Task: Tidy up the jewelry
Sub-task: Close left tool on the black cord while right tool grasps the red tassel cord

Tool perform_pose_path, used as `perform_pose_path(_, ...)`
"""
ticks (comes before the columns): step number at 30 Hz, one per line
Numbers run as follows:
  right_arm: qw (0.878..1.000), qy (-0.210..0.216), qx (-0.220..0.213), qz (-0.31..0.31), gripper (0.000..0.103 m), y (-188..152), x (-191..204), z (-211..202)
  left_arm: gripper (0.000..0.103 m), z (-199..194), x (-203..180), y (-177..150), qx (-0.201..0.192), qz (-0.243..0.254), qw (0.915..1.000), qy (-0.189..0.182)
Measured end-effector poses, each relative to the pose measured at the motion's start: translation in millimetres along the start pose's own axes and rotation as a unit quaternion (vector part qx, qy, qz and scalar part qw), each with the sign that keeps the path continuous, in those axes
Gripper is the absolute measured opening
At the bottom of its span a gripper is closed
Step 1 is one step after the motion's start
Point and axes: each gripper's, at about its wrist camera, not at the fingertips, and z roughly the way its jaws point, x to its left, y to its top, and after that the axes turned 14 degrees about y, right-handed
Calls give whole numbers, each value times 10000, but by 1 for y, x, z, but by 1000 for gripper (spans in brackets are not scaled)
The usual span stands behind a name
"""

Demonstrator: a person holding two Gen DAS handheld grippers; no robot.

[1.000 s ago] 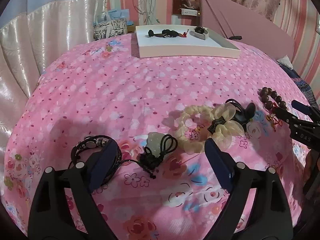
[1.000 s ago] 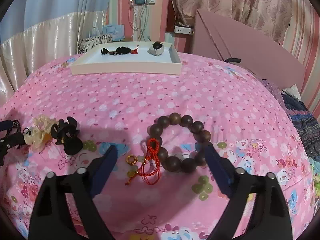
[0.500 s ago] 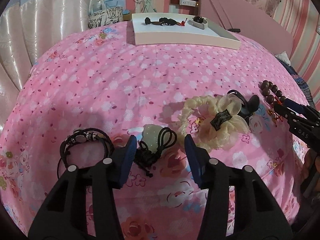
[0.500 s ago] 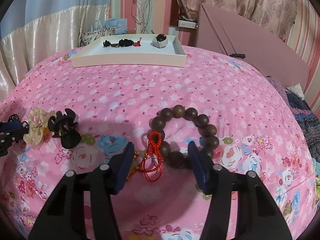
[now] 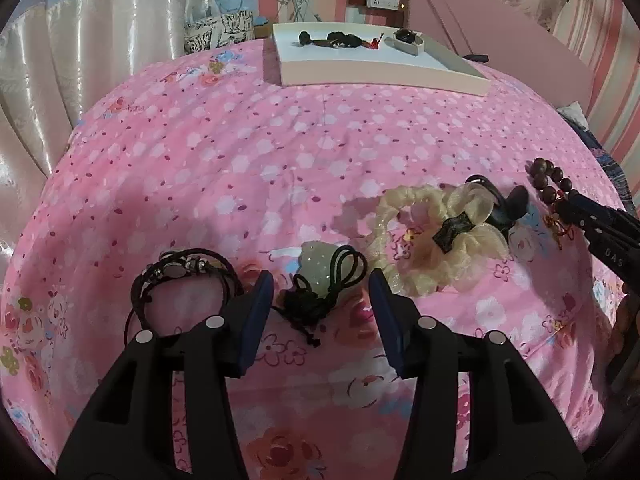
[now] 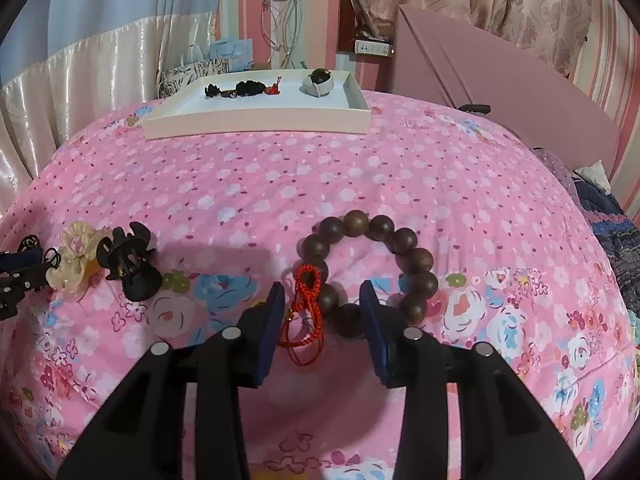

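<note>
My left gripper [image 5: 320, 288] is open with its jaws on either side of a pale green pendant on a black cord [image 5: 320, 280] lying on the pink bedspread. A black leather bracelet [image 5: 180, 276] lies just left of it, a cream scrunchie [image 5: 432, 240] to its right. My right gripper [image 6: 322, 300] is open around the near beads and red tassel [image 6: 306, 304] of a brown wooden bead bracelet [image 6: 368, 264]. A black claw clip [image 6: 128, 264] lies to its left. A white tray [image 6: 256, 122] at the far side holds a few dark pieces.
The pink floral bedspread [image 5: 280, 152] covers the whole surface. A pink headboard [image 6: 500, 80] stands at the back right, curtains [image 6: 100, 72] at the left. A bag and wall cables sit behind the tray. My right gripper's fingers [image 5: 600, 224] show at the left view's right edge.
Both grippers have narrowed from wide open and moved forward and down, the left closing in around the pendant cord, the right around the bead bracelet's near side.
</note>
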Motion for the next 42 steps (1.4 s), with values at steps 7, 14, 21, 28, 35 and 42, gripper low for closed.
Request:
perform_pose_path(7, 9999, -11, 50, -133, 19, 0, 5, 5, 46, 2, -3, -1, 36, 68, 10000, -26)
perform_pose_path(14, 9999, 43, -55, -84, 10, 0, 2, 3, 44, 3, -5, -1, 58, 120, 9999, 5)
perform_pose_path(21, 9998, 146, -96, -75, 8, 1, 1, 2, 44, 4, 3, -1, 86, -19, 10000, -32)
perform_pose_path(28, 9997, 224, -103, -30, 8, 1, 0, 1, 44, 8, -1, -3, 134, 70, 9999, 81)
perform_pose_path(35, 9997, 199, -115, -36, 6, 1, 1, 2, 25, 8, 0, -3, 168, 93, 9998, 113)
perform_pose_path(42, 9995, 243, -183, 17, 5, 1, -1, -1, 22, 6, 3, -4, 143, 54, 9998, 150)
